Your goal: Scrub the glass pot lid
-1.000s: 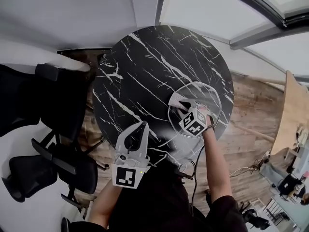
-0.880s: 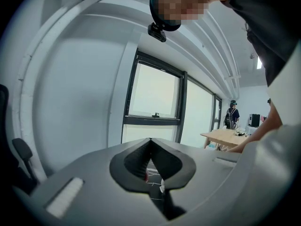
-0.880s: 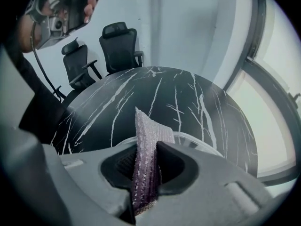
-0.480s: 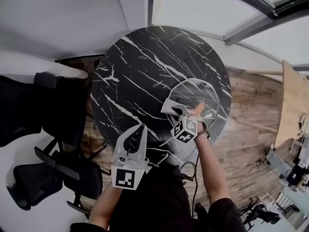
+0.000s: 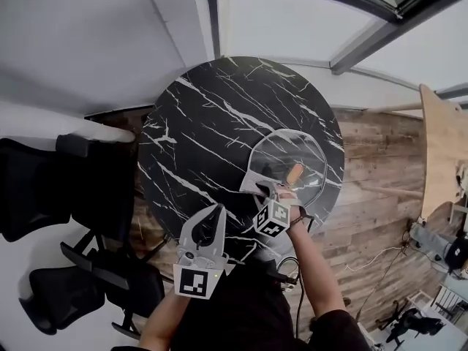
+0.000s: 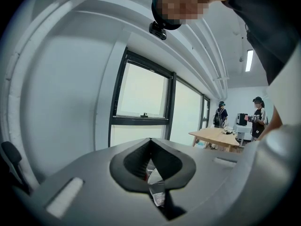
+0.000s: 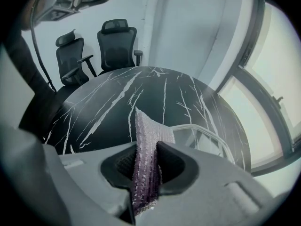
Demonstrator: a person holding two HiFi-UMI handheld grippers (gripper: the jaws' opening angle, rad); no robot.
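Observation:
The glass pot lid [image 5: 281, 151] lies flat on the right part of the round black marble table [image 5: 212, 123], its tan knob [image 5: 295, 172] showing. My right gripper [image 5: 262, 189] is at the lid's near-left rim, shut on a silvery-purple mesh scrub cloth [image 5: 256, 187]. In the right gripper view the cloth [image 7: 146, 135] stands up between the jaws, and the lid's rim [image 7: 203, 132] runs just beyond it. My left gripper [image 5: 217, 210] hovers over the table's near edge, shut, well left of the lid. In its own view the left gripper [image 6: 150, 144] points at a window.
Black office chairs [image 5: 44, 189] stand left of the table, also seen as chairs [image 7: 115, 41] across the table. Wooden floor [image 5: 373, 167] lies to the right. A wooden table [image 6: 216, 135] with people standing by it is far off.
My right gripper has slid with the cloth from the lid's middle toward its near-left rim, uncovering the knob. The left gripper has hardly moved.

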